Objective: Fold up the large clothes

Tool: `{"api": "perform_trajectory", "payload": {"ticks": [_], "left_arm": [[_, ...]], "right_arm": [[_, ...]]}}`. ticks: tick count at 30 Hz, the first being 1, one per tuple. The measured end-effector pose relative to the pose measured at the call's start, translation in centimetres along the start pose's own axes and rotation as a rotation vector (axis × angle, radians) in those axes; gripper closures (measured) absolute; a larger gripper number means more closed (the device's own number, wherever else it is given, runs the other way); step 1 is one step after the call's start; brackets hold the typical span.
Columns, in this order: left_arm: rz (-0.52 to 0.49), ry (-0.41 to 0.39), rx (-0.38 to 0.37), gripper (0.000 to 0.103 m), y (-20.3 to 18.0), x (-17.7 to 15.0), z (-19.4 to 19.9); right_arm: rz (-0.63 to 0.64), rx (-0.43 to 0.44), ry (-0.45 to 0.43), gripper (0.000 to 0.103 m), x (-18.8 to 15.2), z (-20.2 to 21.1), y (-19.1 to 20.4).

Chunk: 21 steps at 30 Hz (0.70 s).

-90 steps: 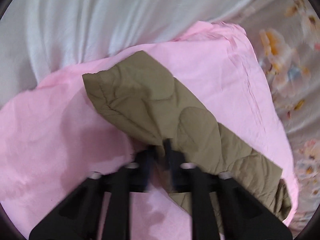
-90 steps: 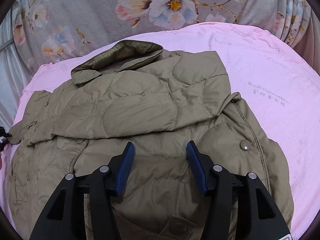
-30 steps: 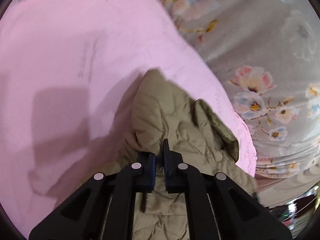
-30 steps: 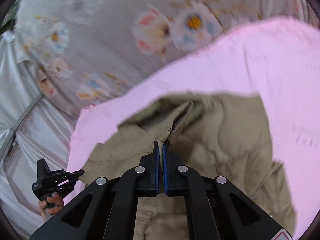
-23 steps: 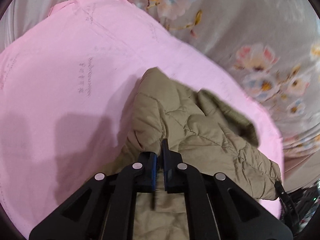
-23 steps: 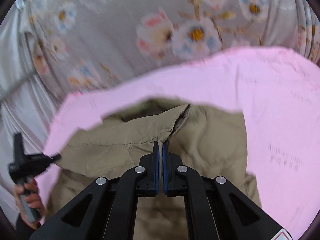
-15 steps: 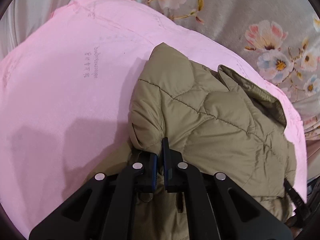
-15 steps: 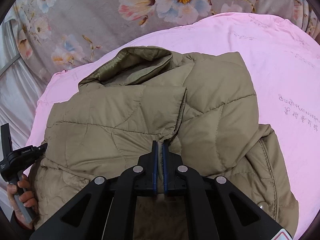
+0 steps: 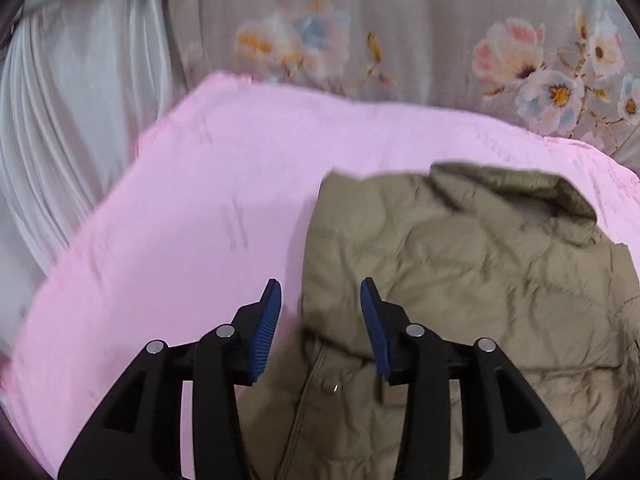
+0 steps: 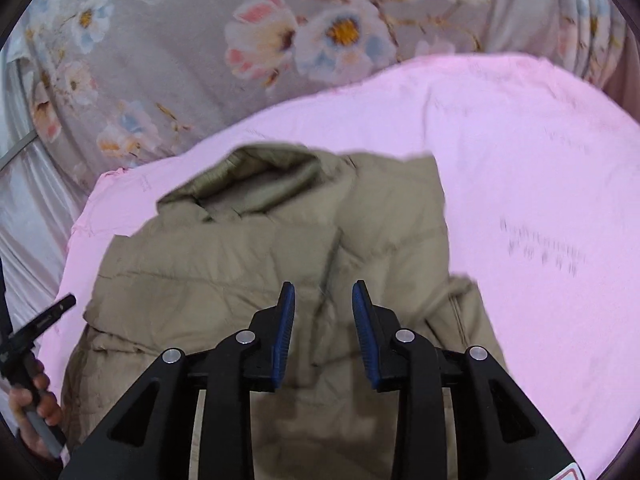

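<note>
Spread across the pink sheet (image 9: 208, 216) lies a quilted olive-tan jacket (image 9: 460, 264), its padded surface stitched in curved lines and softly puffed; the collar (image 9: 516, 188) stands up at the far end, showing a smoother, slightly shinier lining; the upper part is folded over the lower body, making a rounded, thick edge near the left gripper (image 9: 321, 320). A small metal snap (image 9: 329, 387) shows on the lower layer just beside a seam. The sheet is thin, matte and lightly wrinkled, with faint dark printing (image 10: 544, 250) on it in the right wrist view; behind it hangs grey cloth (image 10: 168, 40) with pink, white and blue flowers, and pale pleated satin-like fabric (image 9: 60, 120) fills the left side.

The left gripper points forward with its jaws spread wide, holding nothing; its 2 black fingers carry ribbed blue pads (image 9: 268, 330); the left pad sits over pink sheet and the right pad over the jacket's folded edge. The right gripper (image 10: 323, 322) hangs above the middle of the jacket, jaws likewise apart and empty, blue ribbed pads (image 10: 285, 332) facing each other. In the right wrist view the person's left hand (image 10: 34, 404) grips the other tool's handle at the lower left edge, fingers curled round it, just beside the jacket's left side. Both views are somewhat blurred.
</note>
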State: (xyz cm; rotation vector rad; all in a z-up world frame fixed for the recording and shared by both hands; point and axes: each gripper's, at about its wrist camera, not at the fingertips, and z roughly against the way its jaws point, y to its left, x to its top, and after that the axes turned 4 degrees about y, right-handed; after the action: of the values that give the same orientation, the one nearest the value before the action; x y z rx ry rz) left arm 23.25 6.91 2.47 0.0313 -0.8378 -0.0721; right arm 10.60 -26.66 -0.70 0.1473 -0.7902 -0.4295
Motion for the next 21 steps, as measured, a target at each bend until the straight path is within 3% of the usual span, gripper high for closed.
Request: {"api": "perform_trajectory", "payload": {"ticks": [3,6,11,14,21], "left_arm": [[-0.027,-0.025,-0.045,0.059,-2.8,2.8,1.3],[-0.065,-0.019,-0.049,0.056,-6.6,4.0,-0.1],[-0.059,0.102,-0.034,0.054,-9.1,0.8,-7.4],[-0.052,0.049,-0.028,0.051,-9.1,-1.3,-8.0],[-0.056,0.026,0.011,0.047,-9.5,-2.8,-7.4]], "right_arm": [[0.056,0.031,-0.026,0.072,2.4,0.3,3.1],[0.132,0.002,-0.026,0.072,3.4,-2.0,6.0],[0.154,-0.066,0.057,0.075,1.1,-7.4,5.8],[0.129,-0.025,0.057,0.076,-0.2,-8.4,4.8],[0.148,-0.049,0.052,0.075,-0.9,-8.3,4.9]]}}
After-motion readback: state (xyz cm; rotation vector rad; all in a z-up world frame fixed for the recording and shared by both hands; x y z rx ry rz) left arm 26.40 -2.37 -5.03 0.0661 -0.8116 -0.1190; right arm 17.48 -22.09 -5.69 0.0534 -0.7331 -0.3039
